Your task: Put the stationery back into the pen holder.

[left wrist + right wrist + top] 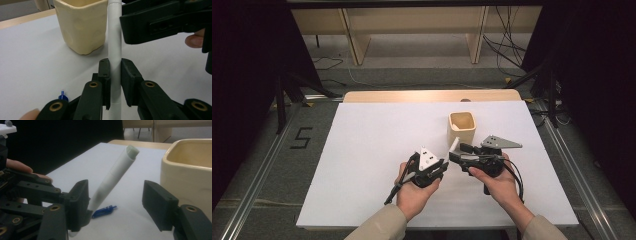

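The left tool (115,82) clamps a white plastic tube (115,47); the right tool (116,205), jaws apart, could knock it askew.

Black hand-held gripper (443,167), brass screws, beige sleeves (379,225).

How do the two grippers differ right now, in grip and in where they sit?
The left gripper has its fingers shut on the white tube; the right gripper has its fingers spread wide, holding nothing. The left gripper pinches the tube near its lower end, while the right sits with the tube's upper part between its open fingers, untouched. In the high view the left is nearer the person, the right nearer the cream cup. Both are black and hand-held.
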Demonstrator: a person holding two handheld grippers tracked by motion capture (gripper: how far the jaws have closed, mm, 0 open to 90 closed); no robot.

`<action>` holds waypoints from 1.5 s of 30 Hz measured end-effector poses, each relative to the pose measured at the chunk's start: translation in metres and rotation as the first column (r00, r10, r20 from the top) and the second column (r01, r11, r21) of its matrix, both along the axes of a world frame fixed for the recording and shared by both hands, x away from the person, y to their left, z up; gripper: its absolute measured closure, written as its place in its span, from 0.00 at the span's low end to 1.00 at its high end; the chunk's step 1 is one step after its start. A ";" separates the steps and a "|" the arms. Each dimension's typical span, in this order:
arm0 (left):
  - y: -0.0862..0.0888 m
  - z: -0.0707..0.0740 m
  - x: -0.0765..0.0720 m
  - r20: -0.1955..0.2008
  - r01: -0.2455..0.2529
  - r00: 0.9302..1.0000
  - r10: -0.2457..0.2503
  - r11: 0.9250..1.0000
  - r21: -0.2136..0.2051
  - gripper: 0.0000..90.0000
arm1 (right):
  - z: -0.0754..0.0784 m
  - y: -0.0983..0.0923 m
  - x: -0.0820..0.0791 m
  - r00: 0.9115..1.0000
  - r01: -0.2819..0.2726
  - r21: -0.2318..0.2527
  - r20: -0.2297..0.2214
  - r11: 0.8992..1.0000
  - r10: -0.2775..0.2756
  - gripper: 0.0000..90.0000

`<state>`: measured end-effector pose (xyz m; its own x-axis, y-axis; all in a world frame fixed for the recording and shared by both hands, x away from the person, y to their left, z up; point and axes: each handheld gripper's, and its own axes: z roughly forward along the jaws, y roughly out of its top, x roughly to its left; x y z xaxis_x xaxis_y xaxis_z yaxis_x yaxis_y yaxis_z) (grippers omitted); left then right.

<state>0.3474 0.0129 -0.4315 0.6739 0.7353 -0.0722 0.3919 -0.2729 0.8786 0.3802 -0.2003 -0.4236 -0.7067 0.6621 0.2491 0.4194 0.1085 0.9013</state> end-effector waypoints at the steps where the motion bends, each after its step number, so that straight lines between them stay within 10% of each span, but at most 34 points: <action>1: 0.000 0.000 0.000 0.004 0.002 1.000 -0.002 1.000 0.001 0.87 | 0.000 0.001 0.000 1.000 0.000 0.000 -0.004 1.000 0.000 0.47; 31: -0.007 -0.004 -0.004 0.056 0.019 0.998 -0.020 1.000 0.018 0.86 | -0.003 0.008 0.000 0.995 -0.079 0.092 -0.047 0.993 0.084 0.87; 45: 0.007 -0.003 0.002 0.063 0.028 0.997 -0.033 0.997 0.072 0.53 | 0.002 -0.003 0.002 0.999 -0.037 0.086 -0.011 0.996 0.039 0.87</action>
<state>0.3490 0.0202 -0.4342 0.6977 0.7161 0.0234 0.3262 -0.3466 0.8795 0.3823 -0.2029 -0.4218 -0.7274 0.6107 0.3130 0.4280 0.0472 0.9025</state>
